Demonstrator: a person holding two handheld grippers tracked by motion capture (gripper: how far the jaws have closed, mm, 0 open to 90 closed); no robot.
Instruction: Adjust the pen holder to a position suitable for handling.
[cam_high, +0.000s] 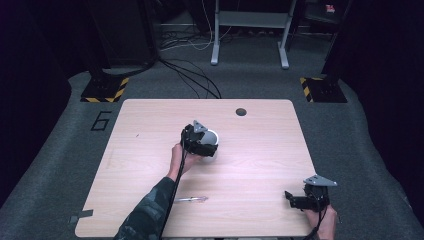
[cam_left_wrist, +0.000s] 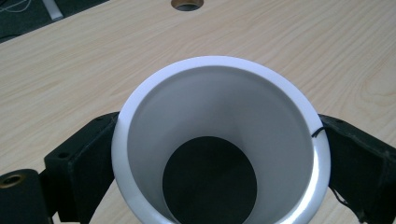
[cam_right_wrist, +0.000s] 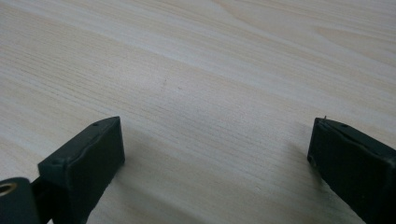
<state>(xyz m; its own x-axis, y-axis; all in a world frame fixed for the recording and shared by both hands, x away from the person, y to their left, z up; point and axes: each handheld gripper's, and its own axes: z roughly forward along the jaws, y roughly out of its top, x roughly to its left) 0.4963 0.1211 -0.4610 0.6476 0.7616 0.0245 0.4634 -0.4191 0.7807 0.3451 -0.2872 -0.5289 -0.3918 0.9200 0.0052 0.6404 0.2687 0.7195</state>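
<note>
Holding a white cup (cam_left_wrist: 219, 140) between its two black jaws, the left gripper (cam_high: 201, 142) sits a little toward 11 o'clock from the middle of the tabletop (cam_high: 150, 125). The jaws press on the cup's outer wall from both sides. The cup is open at the top; inside, the wall is white and the bottom is dark, with nothing in it. The right gripper (cam_high: 306, 199) rests near the 5 o'clock corner, jaws spread wide over bare wood. A thin pen-like object (cam_high: 191, 199) lies at 6 o'clock, and a round hole (cam_high: 241, 111) is at 12 o'clock.
</note>
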